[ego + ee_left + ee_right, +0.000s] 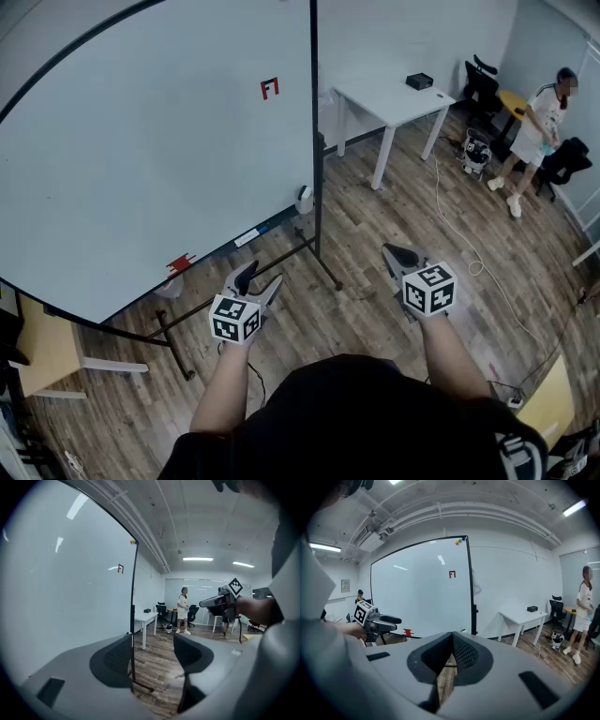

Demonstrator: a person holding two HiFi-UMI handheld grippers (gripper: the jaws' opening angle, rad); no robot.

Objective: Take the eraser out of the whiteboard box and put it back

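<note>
The whiteboard (141,159) on its black stand fills the left of the head view. A small white box (305,199) hangs at its lower right corner; I cannot make out an eraser in it. A red object (180,263) and markers (251,234) lie on the ledge along the board's bottom edge. My left gripper (255,280) is held in the air below that ledge, open and empty, apart from the board. My right gripper (401,257) hovers over the floor to the right of the stand, its jaws shut with nothing in them. Each gripper shows in the other's view: the right gripper (206,603), the left gripper (395,619).
The stand's black legs (173,342) spread over the wooden floor in front of me. A white table (394,98) with a dark box stands at the back. A person (536,127) stands far right among black chairs (483,84). A white cable (459,234) trails across the floor.
</note>
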